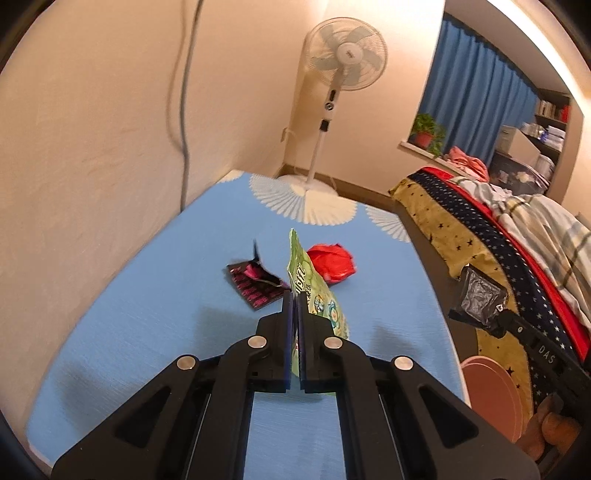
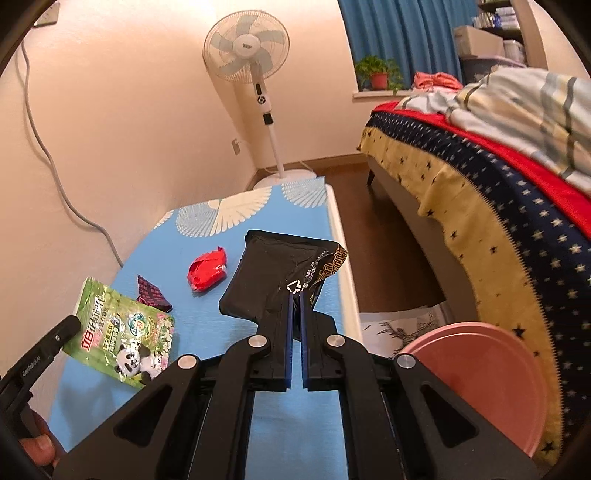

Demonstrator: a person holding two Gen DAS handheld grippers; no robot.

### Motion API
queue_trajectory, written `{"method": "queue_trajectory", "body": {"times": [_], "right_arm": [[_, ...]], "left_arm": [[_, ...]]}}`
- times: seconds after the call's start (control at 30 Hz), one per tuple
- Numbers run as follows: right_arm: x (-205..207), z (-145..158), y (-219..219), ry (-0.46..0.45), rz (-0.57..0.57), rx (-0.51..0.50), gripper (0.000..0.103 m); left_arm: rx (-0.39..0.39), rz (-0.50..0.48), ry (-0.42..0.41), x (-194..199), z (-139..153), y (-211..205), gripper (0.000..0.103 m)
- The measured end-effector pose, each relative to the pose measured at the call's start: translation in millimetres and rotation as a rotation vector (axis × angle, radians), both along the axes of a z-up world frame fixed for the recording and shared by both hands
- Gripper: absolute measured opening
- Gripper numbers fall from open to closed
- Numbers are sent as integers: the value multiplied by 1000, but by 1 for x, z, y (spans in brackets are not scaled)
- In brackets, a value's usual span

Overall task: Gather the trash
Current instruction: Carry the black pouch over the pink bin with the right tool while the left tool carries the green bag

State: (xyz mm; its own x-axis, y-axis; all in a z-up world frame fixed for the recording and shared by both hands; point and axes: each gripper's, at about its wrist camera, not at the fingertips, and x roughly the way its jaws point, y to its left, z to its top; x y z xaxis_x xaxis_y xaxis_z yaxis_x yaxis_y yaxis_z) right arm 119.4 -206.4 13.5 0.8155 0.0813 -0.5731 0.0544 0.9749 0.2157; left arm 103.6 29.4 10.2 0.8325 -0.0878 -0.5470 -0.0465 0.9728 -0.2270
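Closest to me, the left gripper (image 1: 295, 295) has its jaws pinched tight on a green snack bag (image 1: 314, 291), held up off the blue table (image 1: 147, 332); from the other side you can see a panda and big Chinese lettering printed on it, and the gripper's arm reads "GenRobot.AI". The right gripper (image 2: 294, 295) is likewise clamped, jaws nearly together, on a black wrapper (image 2: 273, 273) with a gold wave pattern at one corner, a white recycling mark and a tiny date line too small to read. That wrapper hangs over the right side of the table near its edge. In the left view the right tool's arm shows "DAS". A bit further back on the table lie a small dark wrapper with pink print (image 1: 255, 286), torn open, and just beside it a crumpled red wrapper (image 1: 332, 264), both loose. Off the table's right side, low down, sits a pink basin (image 2: 476, 365) next to the bed (image 2: 480, 177) with its star-patterned cover. At the far end stands a white pedestal fan (image 2: 246, 48) in the corner, then a potted plant (image 2: 378, 74) on the sill by blue curtains (image 2: 399, 29).
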Motion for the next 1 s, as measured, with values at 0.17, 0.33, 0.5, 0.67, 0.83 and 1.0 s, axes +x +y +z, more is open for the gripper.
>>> {"method": "queue_trajectory", "body": {"times": [0.17,0.33,0.5,0.67,0.83,1.0], "right_arm": [[-21,13,-9,-21,-13,-26,4],[-40,17,-19,-19,-25,-47,4],[-53,23,-33,-11,-44,-55,4],[-64,37,-47,-6,-49,-58,4],[-75,52,-66,-12,-62,-67,4],[-85,61,-80,-22,-75,-84,4]], "left_arm": [[10,-31,-27,-12,11,-9,2],[11,-57,-49,-23,20,-16,2],[14,-94,-64,-33,25,-27,2],[12,-130,-73,-37,27,-39,2],[13,-169,-85,-42,30,-51,2],[14,-198,-94,-43,32,-61,2]]}}
